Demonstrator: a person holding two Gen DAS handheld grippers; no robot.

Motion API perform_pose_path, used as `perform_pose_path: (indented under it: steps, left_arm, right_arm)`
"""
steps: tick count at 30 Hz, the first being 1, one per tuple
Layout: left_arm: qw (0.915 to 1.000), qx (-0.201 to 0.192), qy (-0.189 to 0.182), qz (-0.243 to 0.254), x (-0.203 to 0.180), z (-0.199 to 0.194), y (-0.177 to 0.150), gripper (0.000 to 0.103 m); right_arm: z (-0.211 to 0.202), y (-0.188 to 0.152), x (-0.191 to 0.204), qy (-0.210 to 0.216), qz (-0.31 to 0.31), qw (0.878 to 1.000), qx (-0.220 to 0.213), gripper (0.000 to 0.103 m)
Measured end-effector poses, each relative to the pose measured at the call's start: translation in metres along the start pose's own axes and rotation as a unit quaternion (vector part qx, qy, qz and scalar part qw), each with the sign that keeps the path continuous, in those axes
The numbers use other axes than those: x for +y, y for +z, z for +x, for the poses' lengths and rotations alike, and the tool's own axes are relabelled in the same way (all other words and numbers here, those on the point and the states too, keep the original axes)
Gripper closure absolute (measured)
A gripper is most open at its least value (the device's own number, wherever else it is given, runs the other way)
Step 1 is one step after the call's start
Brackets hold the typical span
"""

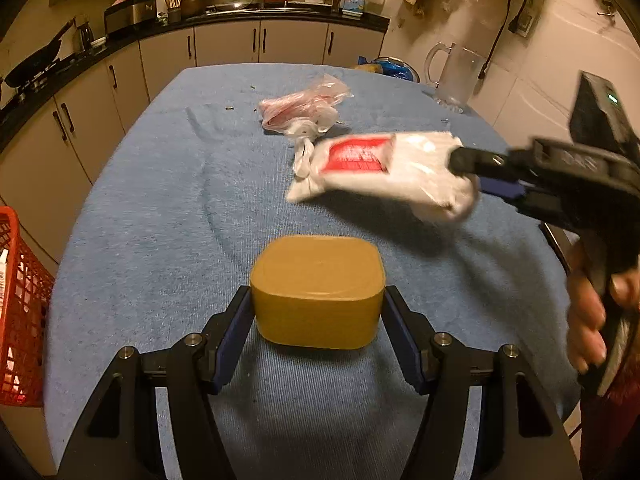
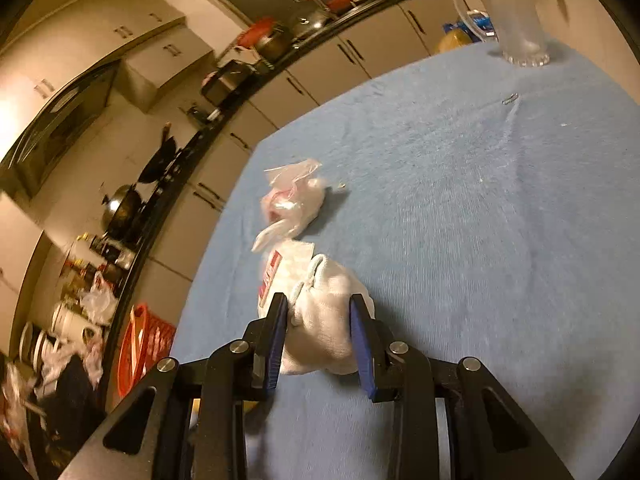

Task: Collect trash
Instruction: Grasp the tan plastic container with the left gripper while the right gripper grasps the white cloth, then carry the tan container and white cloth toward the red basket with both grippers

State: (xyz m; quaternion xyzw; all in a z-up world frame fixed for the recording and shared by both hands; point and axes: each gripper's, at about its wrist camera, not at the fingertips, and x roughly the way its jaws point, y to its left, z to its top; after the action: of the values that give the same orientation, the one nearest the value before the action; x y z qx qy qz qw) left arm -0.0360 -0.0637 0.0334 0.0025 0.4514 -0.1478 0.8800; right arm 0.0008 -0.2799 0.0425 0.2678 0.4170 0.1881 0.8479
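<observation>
My left gripper is shut on a tan plastic tub, upside down, its fingers on the two sides, just above the blue-cloth table. My right gripper is shut on a white crumpled bag with a red label and holds it above the table; it shows blurred in the left wrist view, right of centre. A pink and clear plastic bag lies on the cloth further back, also in the right wrist view.
A red mesh basket stands off the table's left edge, also in the right wrist view. A clear glass jug stands at the table's far right corner. Kitchen counters with pots run along the back and left.
</observation>
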Motion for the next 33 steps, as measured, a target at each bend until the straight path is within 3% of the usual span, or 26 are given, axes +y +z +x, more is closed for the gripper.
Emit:
perform_pose_path:
  steps: [5,16,21,22,24,26,33]
  left_arm:
    - [1.0000,-0.004,0.004,0.003,-0.002,-0.011,-0.006,0.039]
    - [0.9998,-0.011,0.013,0.004,-0.004,-0.020,-0.013,0.039]
    - [0.9998,-0.012,0.016,0.006,-0.005,-0.022,-0.013,0.039]
    - [0.9998,-0.013,0.017,0.006,-0.005,-0.022,-0.013,0.039]
    - [0.9997,-0.015,0.019,0.007,-0.005,-0.022,-0.012,0.039]
    - [0.9996,-0.017,0.021,0.008,-0.006,-0.023,-0.012,0.039]
    - [0.9995,-0.020,0.023,0.010,-0.006,-0.022,-0.012,0.039]
  right_arm:
    - [-0.015,-0.025,-0.001,-0.007,-0.023,0.999,0.030,0.068]
    - [-0.034,-0.036,-0.014,-0.043,-0.041,0.998,0.014,0.068]
    - [-0.025,-0.043,-0.014,-0.057,-0.048,0.997,0.029,0.046]
    - [-0.024,-0.045,-0.014,-0.057,-0.052,0.997,0.028,0.046]
    - [-0.023,-0.048,-0.015,-0.058,-0.054,0.996,0.029,0.050]
    - [-0.023,-0.051,-0.017,-0.050,-0.053,0.997,0.036,0.066]
    - [-0.033,-0.054,-0.013,-0.044,-0.057,0.997,0.014,0.072]
